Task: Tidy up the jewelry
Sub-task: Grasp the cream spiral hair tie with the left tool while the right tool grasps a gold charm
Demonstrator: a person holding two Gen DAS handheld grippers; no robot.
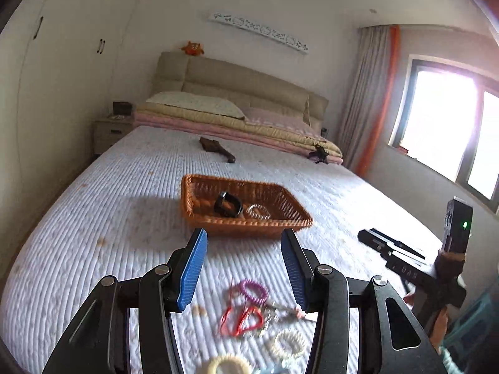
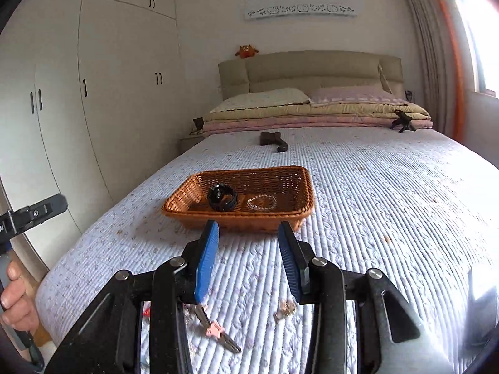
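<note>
An orange wicker basket (image 1: pixel 218 222) (image 2: pixel 193 215) sits on the bed and holds a black watch (image 1: pixel 228 204) (image 2: pixel 222 198) and a clear bead bracelet (image 1: pixel 258 211) (image 2: pixel 262 202). My left gripper (image 1: pixel 244 243) is open and empty above loose jewelry: a purple coil band (image 1: pixel 253 291), red string loops (image 1: pixel 240 319), cream coil bands (image 1: pixel 288 342) and a small metal piece (image 1: pixel 280 310). My right gripper (image 2: pixel 248 233) is open and empty above a pink hair clip (image 2: pixel 215 328) and a small clasp (image 2: pixel 285 308). The right gripper also shows in the left wrist view (image 1: pixel 389 249).
The quilted bed (image 2: pixel 374 202) stretches ahead with a brown wooden brush (image 1: pixel 216 148) (image 2: pixel 274 140) and folded bedding (image 2: pixel 312 112) at the headboard. A small black tripod (image 2: pixel 402 121) lies near the bedding. Wardrobe doors (image 2: pixel 93 93) stand left; a window (image 1: pixel 443 124) is at right.
</note>
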